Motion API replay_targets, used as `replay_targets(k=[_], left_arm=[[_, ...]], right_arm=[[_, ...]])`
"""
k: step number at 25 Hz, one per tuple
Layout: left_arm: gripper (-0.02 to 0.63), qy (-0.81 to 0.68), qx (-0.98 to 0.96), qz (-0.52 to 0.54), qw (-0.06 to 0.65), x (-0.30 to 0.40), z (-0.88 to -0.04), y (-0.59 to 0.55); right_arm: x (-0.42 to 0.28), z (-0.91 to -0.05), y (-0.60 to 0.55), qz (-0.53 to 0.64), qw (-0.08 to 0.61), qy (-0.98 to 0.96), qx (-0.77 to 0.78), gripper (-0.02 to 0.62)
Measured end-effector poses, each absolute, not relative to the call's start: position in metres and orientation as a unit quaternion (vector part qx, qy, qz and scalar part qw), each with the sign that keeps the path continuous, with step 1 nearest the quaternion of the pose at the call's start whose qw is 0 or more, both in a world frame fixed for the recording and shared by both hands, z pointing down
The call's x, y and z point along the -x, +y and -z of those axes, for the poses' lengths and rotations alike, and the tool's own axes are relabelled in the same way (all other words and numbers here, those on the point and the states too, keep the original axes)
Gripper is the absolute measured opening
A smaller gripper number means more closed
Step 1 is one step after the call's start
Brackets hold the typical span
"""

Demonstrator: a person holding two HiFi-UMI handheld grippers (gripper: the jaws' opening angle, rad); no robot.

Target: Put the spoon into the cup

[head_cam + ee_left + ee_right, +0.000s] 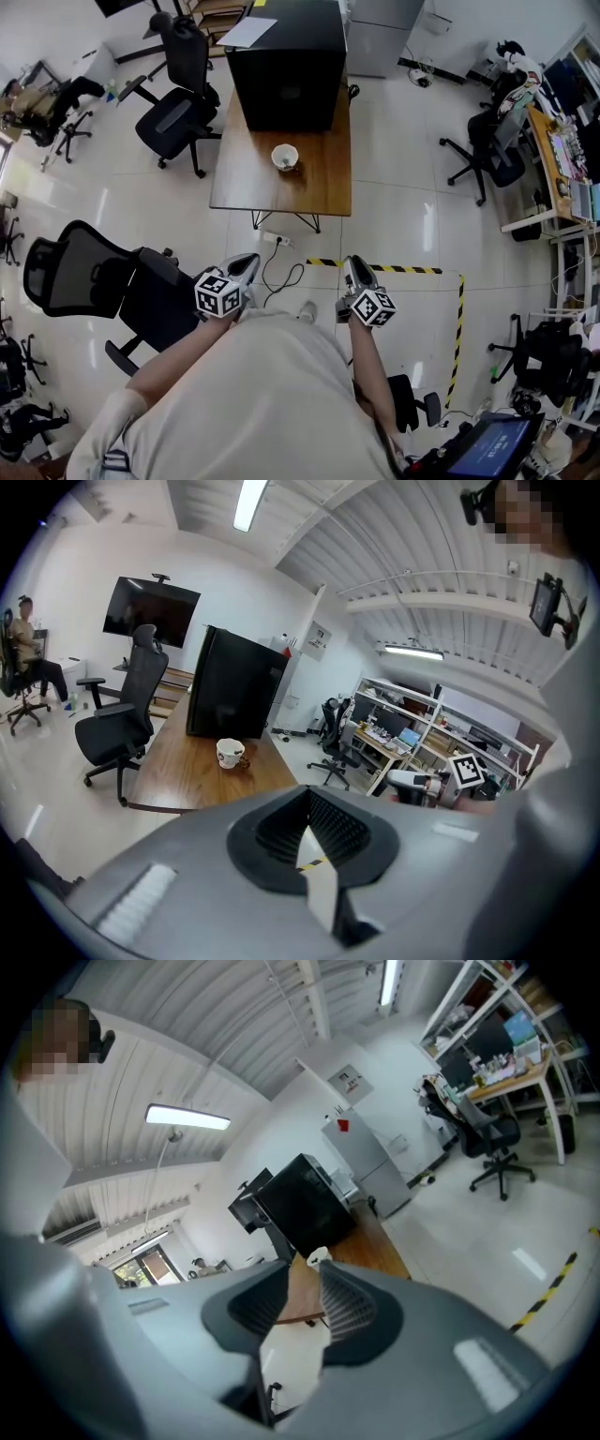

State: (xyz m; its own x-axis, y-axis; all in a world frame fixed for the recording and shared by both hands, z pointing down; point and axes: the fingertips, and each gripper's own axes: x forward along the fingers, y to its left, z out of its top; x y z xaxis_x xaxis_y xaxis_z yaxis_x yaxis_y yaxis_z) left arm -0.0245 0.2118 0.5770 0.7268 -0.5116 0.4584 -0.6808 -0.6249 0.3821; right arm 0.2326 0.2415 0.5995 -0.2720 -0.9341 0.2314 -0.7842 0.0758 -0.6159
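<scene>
A white cup point(284, 156) stands on the wooden table point(319, 192), well ahead of me across bare floor. A small brownish thing point(296, 169) lies against its side, too small to tell whether it is the spoon. In the left gripper view the cup point(229, 752) sits far beyond the jaws. My left gripper point(248, 265) is at waist height, its tips point(306, 803) meeting, nothing in them. My right gripper point(352, 268) is beside it, its jaws point(305, 1274) apart with only the table and floor showing through the gap.
A big black box point(286, 61) fills the table's far end. Office chairs stand left of the table point(173, 112) and close to my left point(103, 281). A cable point(281, 272) and yellow-black floor tape point(403, 269) lie ahead of my feet. Desks line the right wall point(553, 159).
</scene>
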Motion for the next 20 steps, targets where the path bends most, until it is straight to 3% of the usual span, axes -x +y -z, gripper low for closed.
replay_targets(k=[11, 20], left_arm=[[0.003, -0.342, -0.885, -0.150, 0.277, 0.011, -0.579, 0.225], [0.003, -0.346, -0.883, -0.148, 0.280, 0.015, -0.583, 0.224]], right_arm=[[-0.228, -0.599, 0.247, 0.284, 0.026, 0.761, 0.583, 0.078], [-0.223, -0.600, 0.243, 0.284, 0.020, 0.764, 0.579, 0.078]])
